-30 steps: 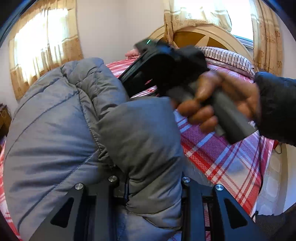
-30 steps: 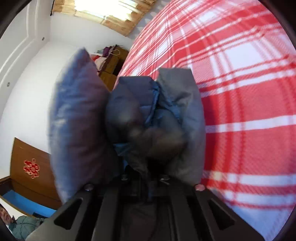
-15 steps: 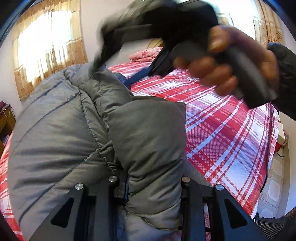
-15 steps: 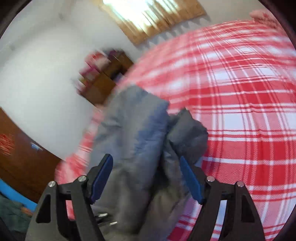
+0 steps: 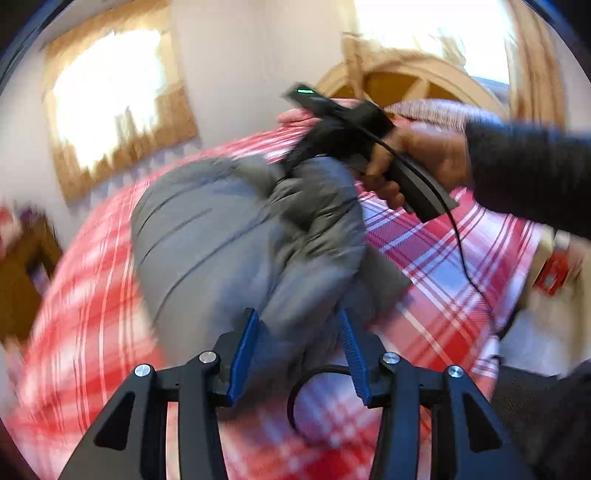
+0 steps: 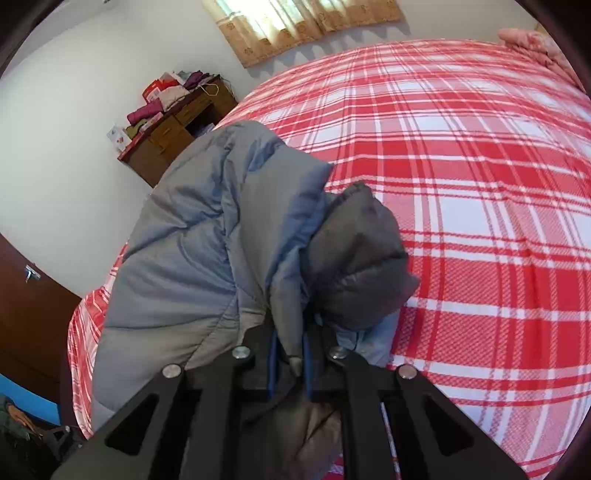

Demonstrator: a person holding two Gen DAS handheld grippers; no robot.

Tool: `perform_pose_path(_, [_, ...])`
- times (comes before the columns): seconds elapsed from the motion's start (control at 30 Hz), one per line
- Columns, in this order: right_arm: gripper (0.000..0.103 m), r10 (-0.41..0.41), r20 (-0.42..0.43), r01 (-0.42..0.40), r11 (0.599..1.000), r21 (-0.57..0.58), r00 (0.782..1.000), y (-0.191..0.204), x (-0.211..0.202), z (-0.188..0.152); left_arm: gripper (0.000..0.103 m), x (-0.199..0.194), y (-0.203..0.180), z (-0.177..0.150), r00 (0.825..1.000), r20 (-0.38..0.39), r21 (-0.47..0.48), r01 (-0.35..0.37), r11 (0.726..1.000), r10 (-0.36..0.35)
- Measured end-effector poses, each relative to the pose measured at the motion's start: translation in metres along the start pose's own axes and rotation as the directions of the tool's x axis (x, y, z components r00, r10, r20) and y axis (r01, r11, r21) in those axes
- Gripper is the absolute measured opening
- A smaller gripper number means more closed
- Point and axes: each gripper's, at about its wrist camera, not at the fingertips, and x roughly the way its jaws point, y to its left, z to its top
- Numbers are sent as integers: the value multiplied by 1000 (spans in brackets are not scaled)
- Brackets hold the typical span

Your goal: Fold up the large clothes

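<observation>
A grey puffer jacket (image 5: 229,236) lies bunched on a red plaid bed (image 5: 436,266). In the left wrist view, my left gripper (image 5: 297,332) stands open, its blue pads on either side of a jacket fold, the view blurred. My right gripper (image 5: 295,162) reaches onto the far top of the jacket, held by a hand. In the right wrist view, my right gripper (image 6: 288,350) is shut on a thin fold of the jacket (image 6: 207,236); a dark grey bunched part (image 6: 358,262) sits just to the right on the bed (image 6: 480,184).
A wooden headboard (image 5: 413,81) and striped pillow (image 5: 432,110) are at the bed's far end. A wooden cabinet (image 6: 177,129) piled with clothes stands beside the bed under a curtained window (image 6: 295,22). A dark wardrobe (image 6: 29,314) stands at left.
My left gripper has opened and let go of the jacket fold. My right gripper, open half a second ago, has shut on a jacket fold. The jacket lies lower on the bed.
</observation>
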Motion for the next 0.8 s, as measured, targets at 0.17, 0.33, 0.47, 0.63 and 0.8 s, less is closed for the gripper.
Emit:
perform_pose_path(0.17, [12,7,87,-6,1000,-15,996,1,-20,-19,49,-21,92,6,999,21,-353,-26,935,35])
perform_pose_path(0.33, [12,-6,149,3,1000,26,989,1,-33,-39,49,15,147,46,992,80,-451,-55,891,102])
perform_pose_path(0.47, [13,1,167,-12,998,67,986,-7,-27,-49,49,53,162,76,991,129,-505,32,862,38])
perform_pose_path(0.63, [15,47,172,-72,987,142,984,-24,-15,-54,49,116,144,92,999,30,-484,26,875,-13])
perform_pose_path(0.8, [24,88,167,-115,981,158,982,-33,-24,-47,49,132,136,78,1000,-5,-469,-11,883,9])
